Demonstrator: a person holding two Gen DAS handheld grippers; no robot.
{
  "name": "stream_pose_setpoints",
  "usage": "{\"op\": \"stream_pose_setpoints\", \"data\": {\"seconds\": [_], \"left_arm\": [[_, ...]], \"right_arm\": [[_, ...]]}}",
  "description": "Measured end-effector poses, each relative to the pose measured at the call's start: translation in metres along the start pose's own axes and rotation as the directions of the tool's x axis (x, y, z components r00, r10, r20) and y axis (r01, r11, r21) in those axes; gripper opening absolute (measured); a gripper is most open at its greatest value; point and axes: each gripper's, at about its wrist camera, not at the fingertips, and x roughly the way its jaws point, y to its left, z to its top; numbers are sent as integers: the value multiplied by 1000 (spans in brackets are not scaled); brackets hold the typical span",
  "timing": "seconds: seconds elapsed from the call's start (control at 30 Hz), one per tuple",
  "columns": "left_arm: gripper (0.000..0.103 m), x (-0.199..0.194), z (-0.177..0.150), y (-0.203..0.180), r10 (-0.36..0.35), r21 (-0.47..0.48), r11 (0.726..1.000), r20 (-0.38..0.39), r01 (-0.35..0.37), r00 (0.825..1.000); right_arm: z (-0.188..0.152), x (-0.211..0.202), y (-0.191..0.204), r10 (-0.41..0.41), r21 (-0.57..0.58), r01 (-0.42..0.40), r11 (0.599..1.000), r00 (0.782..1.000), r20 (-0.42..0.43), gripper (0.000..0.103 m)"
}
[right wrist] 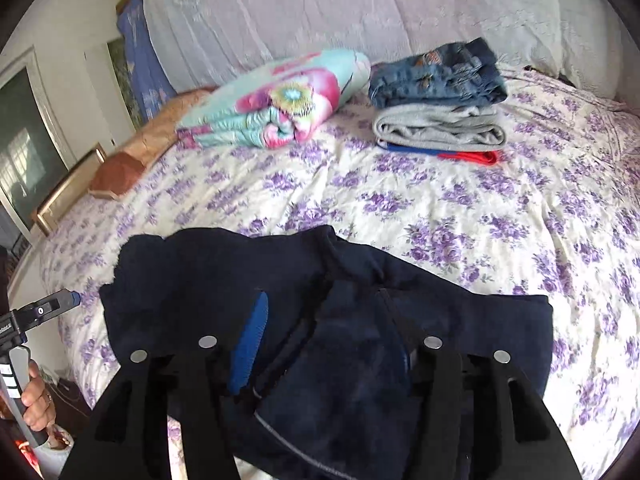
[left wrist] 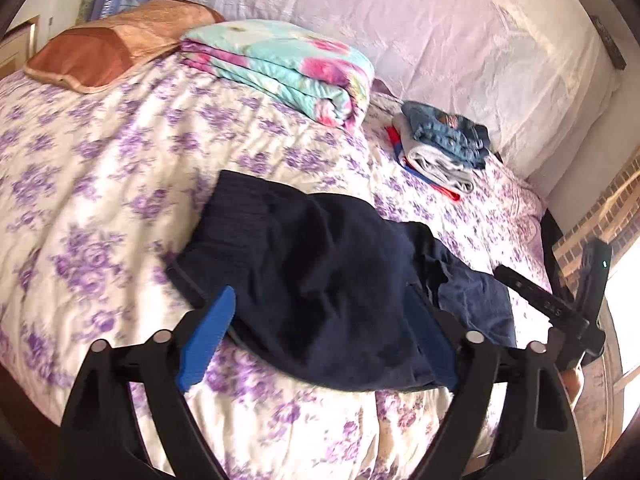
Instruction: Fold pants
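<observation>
Dark navy pants [left wrist: 316,276] lie rumpled on the purple-flowered bedspread [left wrist: 100,184], partly folded over themselves. My left gripper [left wrist: 320,320] is open, its blue pads [left wrist: 208,340] wide apart on either side of the pants' near edge. In the right wrist view the pants [right wrist: 340,360] fill the foreground. My right gripper [right wrist: 324,320] is open just above them; the left blue pad [right wrist: 250,344] shows, the right finger is dark against the cloth. The right gripper also shows at the right edge of the left wrist view [left wrist: 560,308].
A folded floral blanket [left wrist: 288,64] and a brown pillow [left wrist: 108,48] lie at the back. A stack of folded clothes, jeans on top [right wrist: 436,76], sits behind the pants. White netting [right wrist: 320,8] hangs behind the bed. The bed edge drops off at the right [left wrist: 560,232].
</observation>
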Motion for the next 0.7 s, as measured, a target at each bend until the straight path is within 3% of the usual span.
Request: {"op": "stream_pose_setpoints", "data": {"seconds": [0.13,0.33,0.47,0.57,0.63,0.7], "left_arm": [[86,-8,-16,38,-36,-167,986,-35,29,999],[86,41,-32,59,-119,-328,942,-144,66,982],[86,70,-25,57,-111,-348,936,-159,49,981],[87,86,-5,50,-143,-342,936,-147,86,979],[86,107,9,47,-150,-335,939,-180,82,972],[47,118,19,38,-92,-285,958,-203,31,975]], "right_arm": [[-15,-20,-10,25,39,-26,999,1000,11,58],[-36,-51,-12,41,31,-43,999,998,51,58],[-47,-62,-20,27,53,-30,998,998,61,58],[-55,-62,-27,21,81,-25,996,999,49,58],[-61,-58,-30,22,97,-25,995,999,31,58],[-67,-54,-31,15,101,-15,995,1000,5,58]]}}
